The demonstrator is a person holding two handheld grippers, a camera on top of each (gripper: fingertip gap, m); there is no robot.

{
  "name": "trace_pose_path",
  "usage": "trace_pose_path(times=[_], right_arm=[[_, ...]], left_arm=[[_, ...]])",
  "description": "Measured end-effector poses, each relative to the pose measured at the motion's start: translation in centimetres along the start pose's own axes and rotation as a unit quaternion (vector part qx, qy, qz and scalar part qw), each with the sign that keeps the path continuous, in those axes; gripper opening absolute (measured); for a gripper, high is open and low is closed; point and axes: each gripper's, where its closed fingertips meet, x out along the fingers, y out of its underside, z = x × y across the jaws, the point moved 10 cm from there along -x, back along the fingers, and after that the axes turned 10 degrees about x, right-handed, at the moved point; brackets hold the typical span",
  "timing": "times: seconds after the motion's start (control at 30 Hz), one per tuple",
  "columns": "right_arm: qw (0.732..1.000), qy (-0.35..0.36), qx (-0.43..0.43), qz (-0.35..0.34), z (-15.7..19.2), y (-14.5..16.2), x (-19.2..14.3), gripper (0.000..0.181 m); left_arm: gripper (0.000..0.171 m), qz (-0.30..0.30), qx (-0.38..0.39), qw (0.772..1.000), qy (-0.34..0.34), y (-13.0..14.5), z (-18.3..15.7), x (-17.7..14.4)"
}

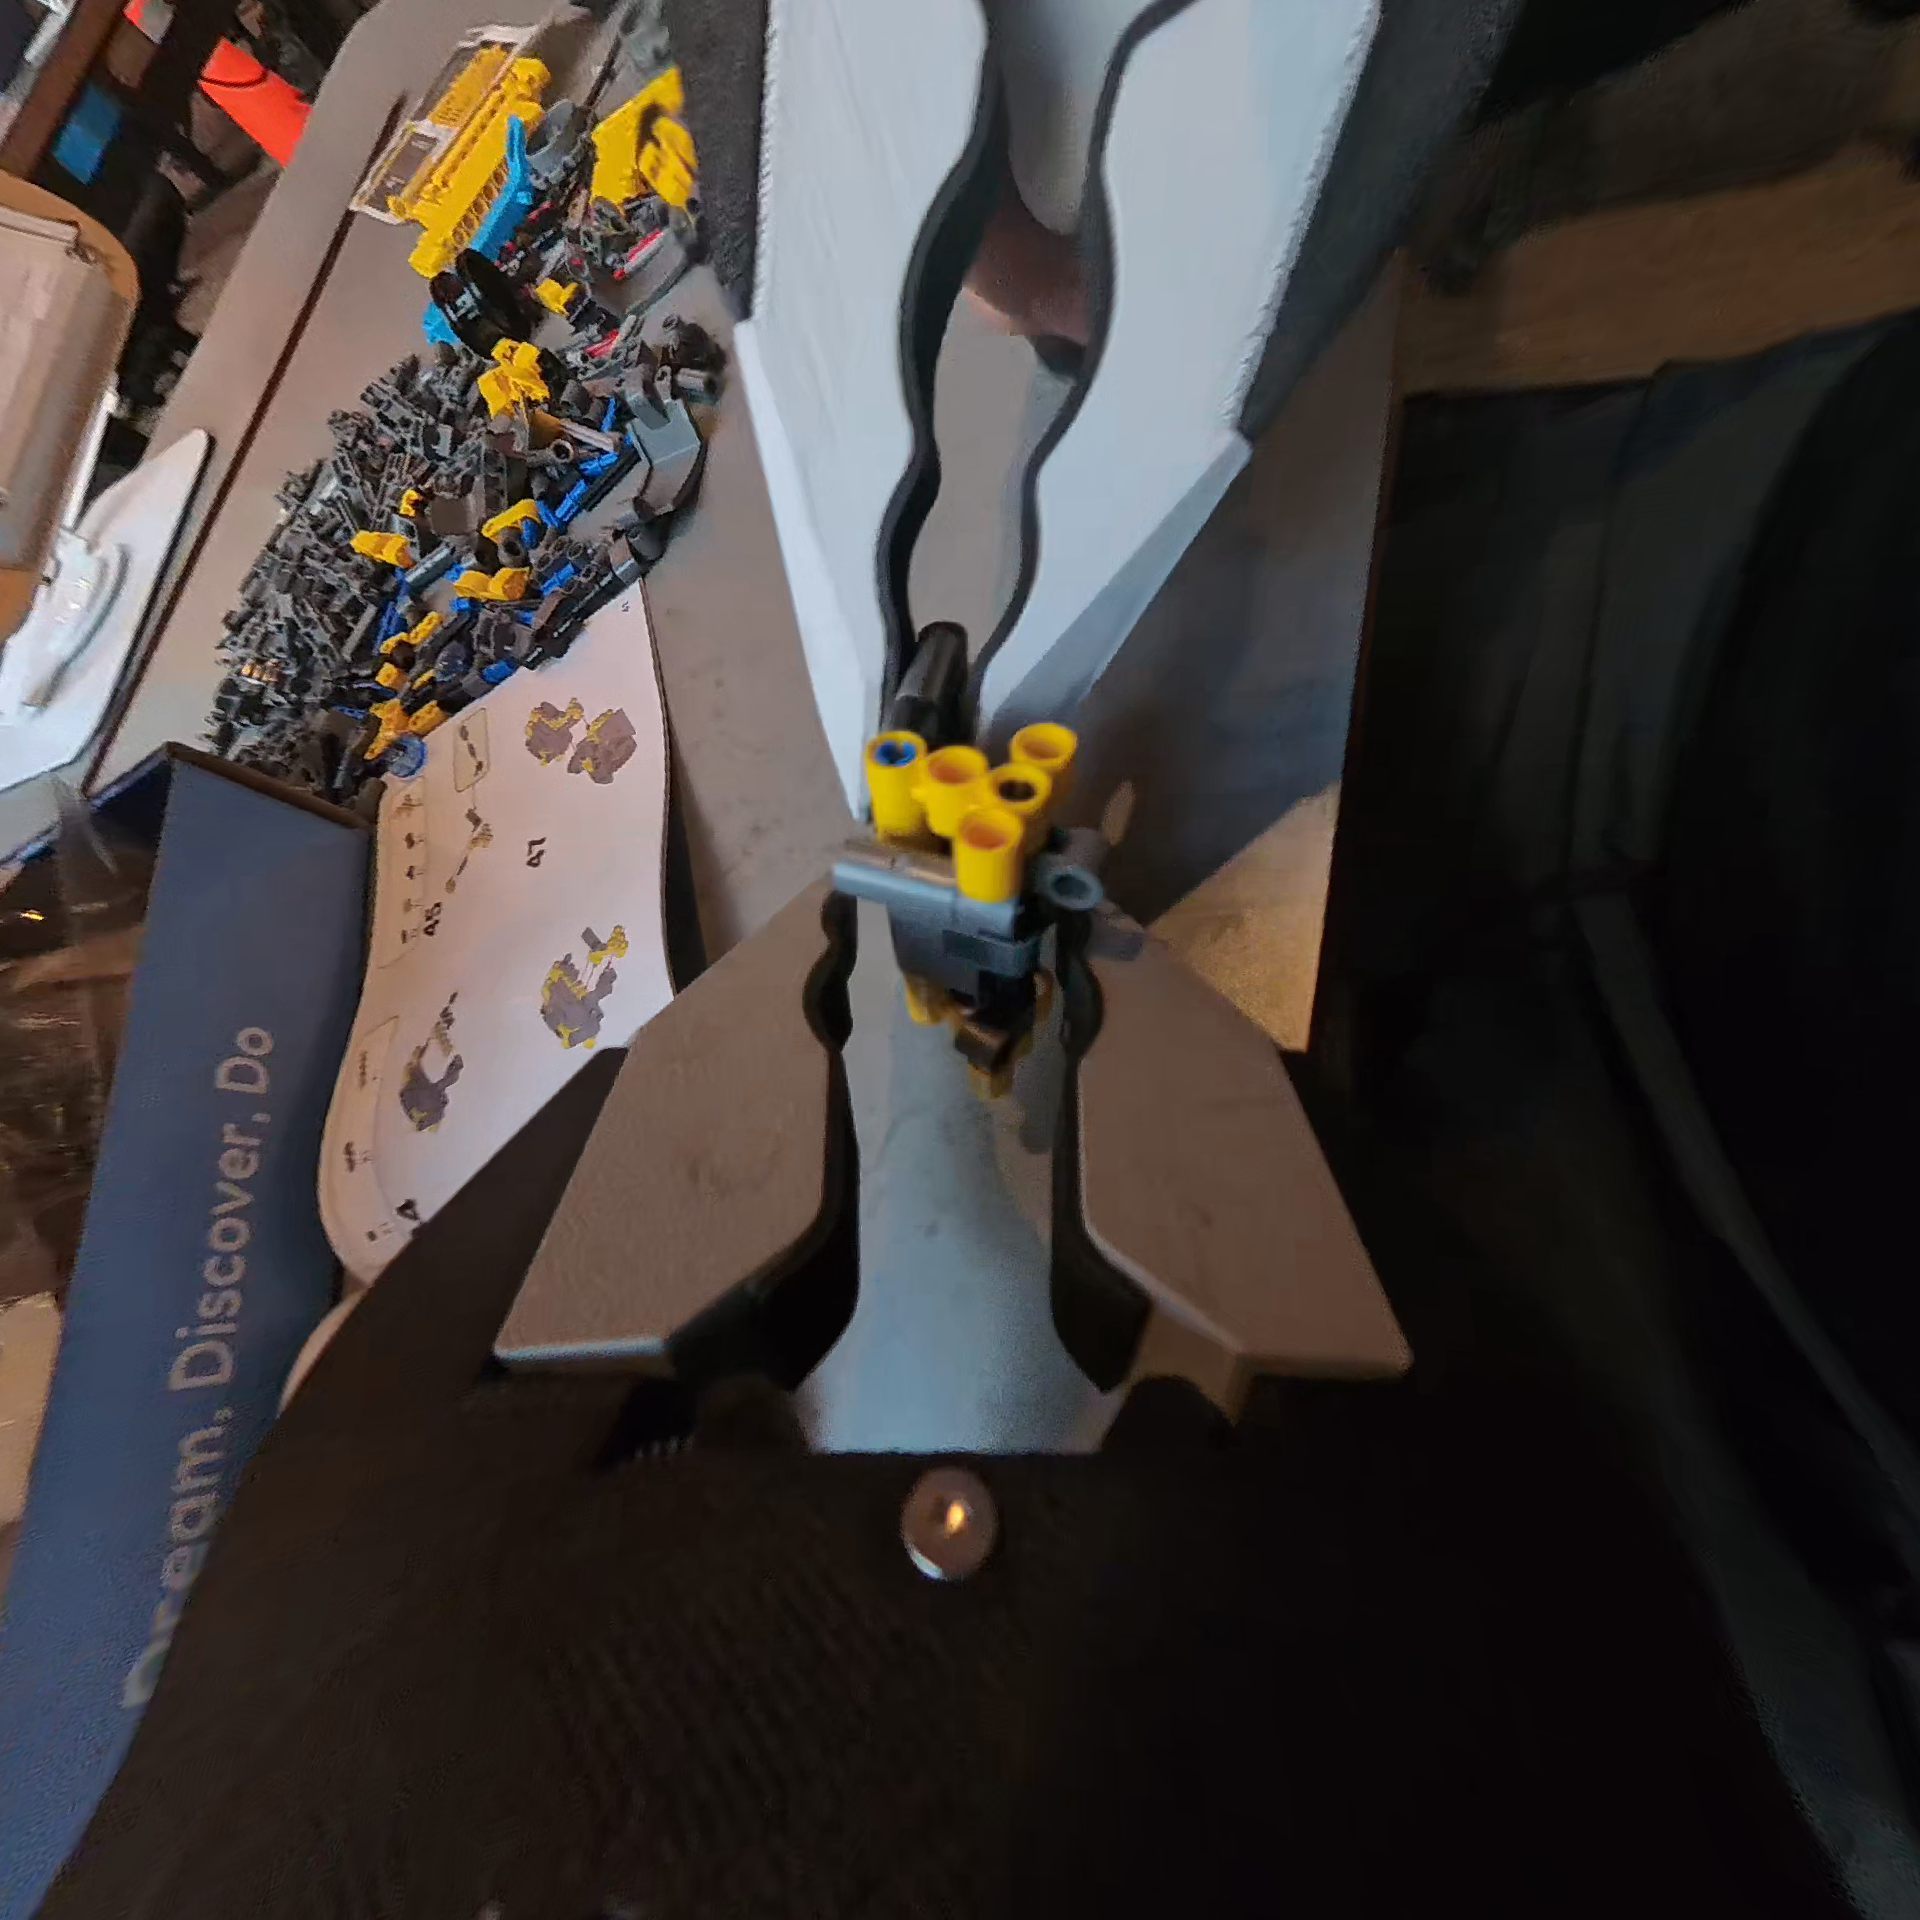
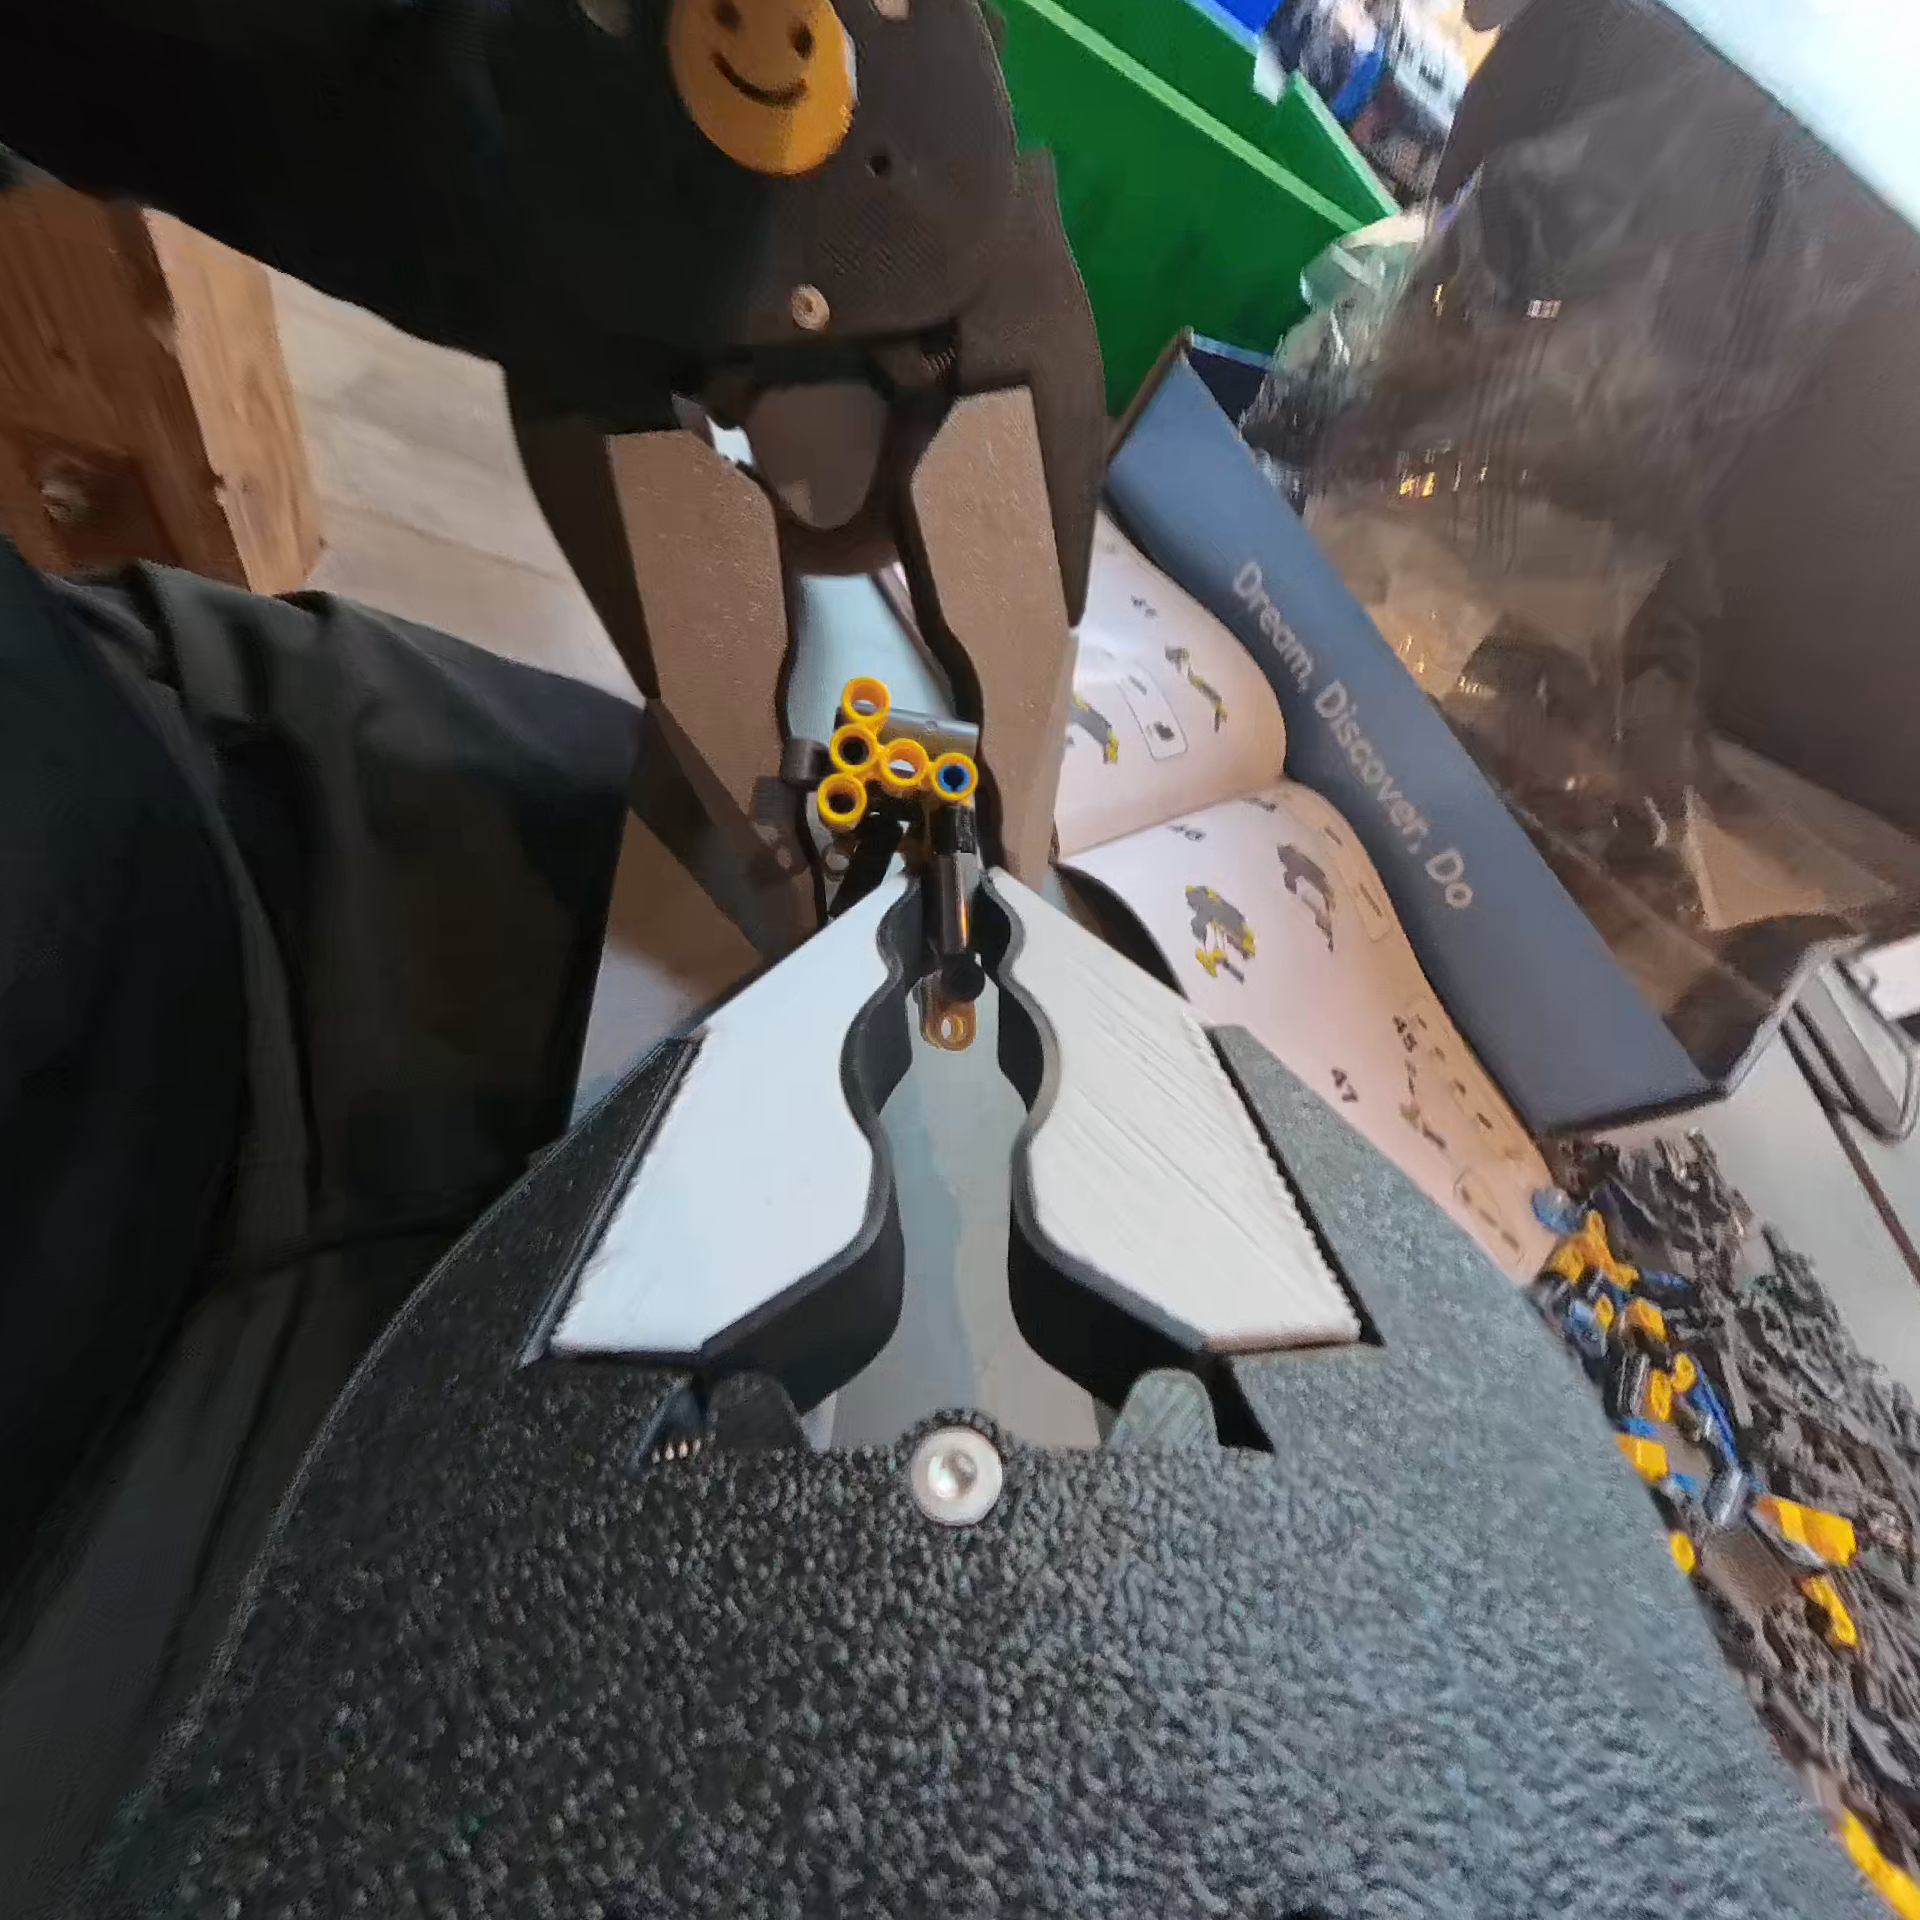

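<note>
From my remote seat, both claws meet over the edge of the grey table (image 1: pixel 717 665): the left gripper (image 1: pixel 951 935) is clenched on a small brick assembly (image 1: pixel 961 831), its tan fingers (image 1: pixel 717 1174) pinching the grey and black base while a cluster of yellow tubes, one with a blue core, stands clear just beyond the tips; facing it head-on, the right gripper (image 2: pixel 945 925) is closed on a black pin piece (image 2: pixel 951 914) with a tan eyelet end that hangs back between its white fingers (image 2: pixel 769 1153), the pin's far end touching the underside of the same assembly, seen in the right wrist view as yellow rings directly ahead of my tips; I judge the assembly light, rigid and hard-surfaced, a press-fit of plastic parts that could pop apart or twist in a sideways squeeze, so the grey block at its base looks the sound place to hold, with the smooth round tubes likely to slip; the thin pin looks stiff but easy to tilt, best pinched along its barrel; to the left of the left claw lie an open instruction booklet (image 1: pixel 540 935), a dark blue box flap (image 1: pixel 208 1195), a heap of loose grey, black, blue and yellow pieces (image 1: pixel 447 561) and, farther ahead, a part-built yellow and blue model (image 1: pixel 520 177); a person's dark clothing (image 2: pixel 260 935) fills the space left of the right claw
</note>
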Motion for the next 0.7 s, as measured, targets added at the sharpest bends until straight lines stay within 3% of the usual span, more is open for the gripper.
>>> trace_pose_path(times=[0.23, 0.5, 0.7], right_arm=[[0.997, -0.019, -0.011, -0.069, -0.6, 0.4, -1.1, 0.008], [0.998, 0.019, -0.045, -0.038, -1.2, 1.4, -1.0, 0.011], [0.996, 0.051, -0.073, -0.012, -1.1, 1.8, -0.4, 0.017]], left_arm=[[0.021, -0.058, -0.013, 0.998, 0.005, -0.5, 0.4, -0.6], [0.02, 0.027, 0.036, 0.996, -0.075, -0.3, 0.2, 0.0], [0.02, 0.042, 0.039, 0.991, -0.122, 1.0, 0.1, 0.1]])
